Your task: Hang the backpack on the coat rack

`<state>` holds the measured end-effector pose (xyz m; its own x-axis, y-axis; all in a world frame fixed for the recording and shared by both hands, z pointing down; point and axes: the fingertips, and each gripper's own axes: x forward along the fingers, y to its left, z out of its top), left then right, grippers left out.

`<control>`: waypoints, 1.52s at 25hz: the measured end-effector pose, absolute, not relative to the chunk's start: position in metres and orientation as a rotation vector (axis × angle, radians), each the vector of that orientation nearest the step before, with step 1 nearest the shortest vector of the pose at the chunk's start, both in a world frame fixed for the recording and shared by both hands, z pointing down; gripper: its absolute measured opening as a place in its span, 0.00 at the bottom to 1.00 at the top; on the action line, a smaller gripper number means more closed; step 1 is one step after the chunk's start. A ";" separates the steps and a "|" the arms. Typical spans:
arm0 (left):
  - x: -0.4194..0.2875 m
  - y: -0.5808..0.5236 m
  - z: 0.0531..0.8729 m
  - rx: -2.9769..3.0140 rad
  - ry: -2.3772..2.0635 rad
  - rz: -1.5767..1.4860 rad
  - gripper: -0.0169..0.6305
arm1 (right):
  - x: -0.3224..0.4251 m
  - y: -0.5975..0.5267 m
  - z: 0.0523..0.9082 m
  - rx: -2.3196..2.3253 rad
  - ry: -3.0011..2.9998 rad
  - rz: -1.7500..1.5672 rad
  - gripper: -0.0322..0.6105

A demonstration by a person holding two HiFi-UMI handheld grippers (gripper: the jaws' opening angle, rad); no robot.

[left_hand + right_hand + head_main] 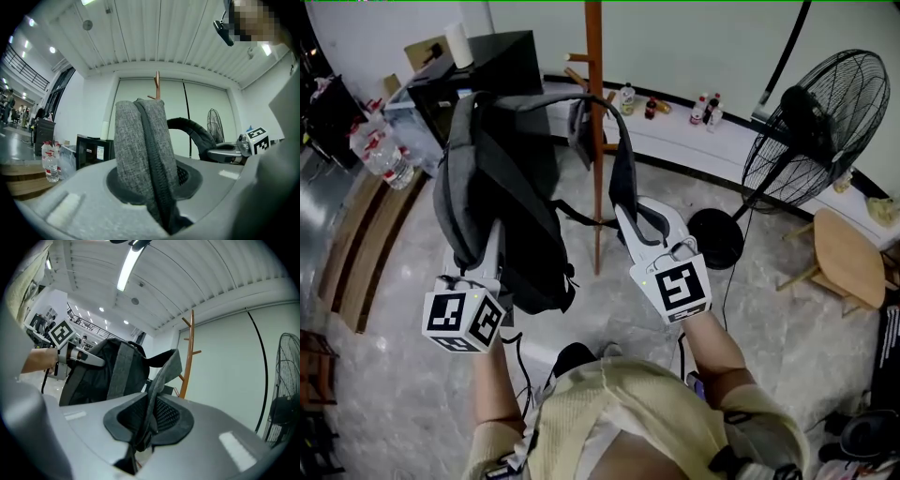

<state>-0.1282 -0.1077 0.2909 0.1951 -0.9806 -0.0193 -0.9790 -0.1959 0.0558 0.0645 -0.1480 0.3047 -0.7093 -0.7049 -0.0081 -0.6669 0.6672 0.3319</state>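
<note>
Jaws of left gripper [495, 248] and right gripper [630, 223], held level on outstretched forearms, carry the dark grey backpack [511, 202] just before the coat rack [595, 112]. Left gripper view: jaws clamped on a padded strap [140, 150]. Right gripper view: jaws pinching a thin strap [161, 380] left of the rack.

Roomy workshop-like hall: ribbed ceiling [154, 33], pedestal fan [825, 122], stone floor [403, 394] (mezzanine railing [23, 68] behind).
</note>
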 end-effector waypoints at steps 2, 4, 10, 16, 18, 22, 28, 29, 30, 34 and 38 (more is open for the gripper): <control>-0.129 -0.117 0.283 2.414 -1.973 -0.081 0.15 | 0.064 -0.160 0.297 1.144 -2.757 -0.515 0.11; -0.132 -0.125 0.277 2.424 -1.973 -0.069 0.15 | 0.064 -0.172 0.293 1.148 -2.754 -0.541 0.11; -0.142 -0.160 0.268 2.471 -1.962 -0.054 0.15 | 0.059 -0.206 0.284 1.212 -2.736 -0.555 0.11; -0.160 -0.199 0.258 2.510 -1.907 -0.107 0.15 | 0.042 -0.237 0.271 1.286 -2.717 -0.569 0.11; -0.165 -0.213 0.257 2.525 -1.888 -0.128 0.15 | 0.040 -0.248 0.268 1.314 -2.700 -0.578 0.11; -0.169 -0.242 0.260 2.559 -1.854 -0.116 0.15 | 0.037 -0.270 0.276 1.348 -2.657 -0.572 0.11; -0.172 -0.273 0.279 2.567 -1.792 -0.089 0.15 | 0.034 -0.294 0.293 1.398 -2.605 -0.527 0.11; -0.172 -0.278 0.283 2.563 -1.781 -0.086 0.15 | 0.033 -0.298 0.297 1.403 -2.597 -0.517 0.11; -0.173 -0.283 0.288 2.560 -1.770 -0.082 0.15 | 0.031 -0.302 0.301 1.408 -2.590 -0.507 0.11; -0.173 -0.299 0.305 2.557 -1.740 -0.059 0.15 | 0.026 -0.312 0.316 1.409 -2.561 -0.485 0.11; -0.171 -0.311 0.319 2.558 -1.708 -0.053 0.15 | 0.022 -0.318 0.325 1.409 -2.531 -0.482 0.11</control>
<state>-0.1714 -0.3107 0.3187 0.3836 -0.9235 0.0078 -0.9212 -0.3821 0.0737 0.0221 -0.3180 0.3250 -0.5232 -0.8520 0.0199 -0.7851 0.4910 0.3776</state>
